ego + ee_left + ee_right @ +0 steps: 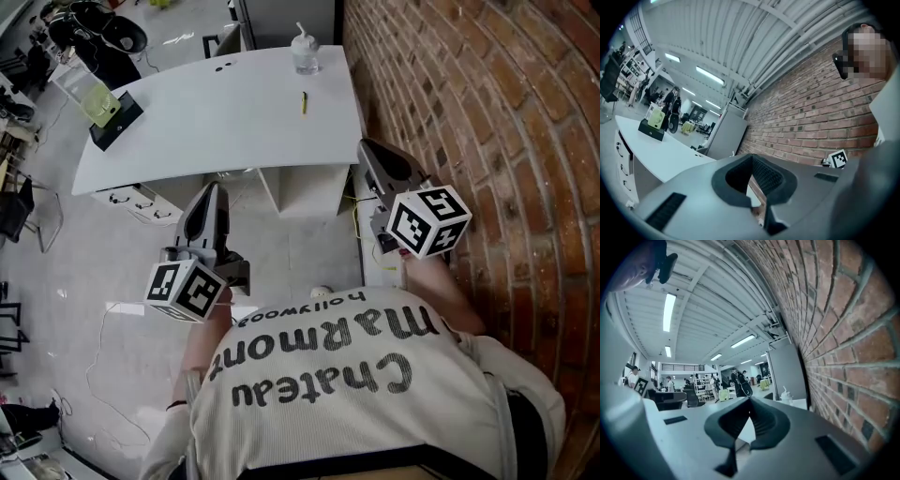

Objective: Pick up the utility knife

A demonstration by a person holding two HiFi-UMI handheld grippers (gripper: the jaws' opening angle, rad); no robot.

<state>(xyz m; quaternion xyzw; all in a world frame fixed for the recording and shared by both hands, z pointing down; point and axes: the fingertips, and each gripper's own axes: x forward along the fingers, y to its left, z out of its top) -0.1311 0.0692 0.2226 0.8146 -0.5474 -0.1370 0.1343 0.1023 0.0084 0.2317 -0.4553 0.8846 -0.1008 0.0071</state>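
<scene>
A lidded clear plastic cup (pixel 305 54) with a straw stands near the slim yellow utility knife (pixel 303 103) on the white desk (pixel 197 122). The jaws of the left gripper (pixel 217 191) and right gripper (pixel 367 147) are closed together and empty.

1. Left gripper (pixel 213 192): held level, pointing forward, jaws together, nothing between them.
2. Right gripper (pixel 368 148): level, pointing forward, jaws together, empty.
3. Grippers side by side, apart.

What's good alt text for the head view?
Seen from above, a person holds the left gripper and right gripper, both shut, short of a white table bearing a utility knife and cup, beside a brick wall.
</scene>
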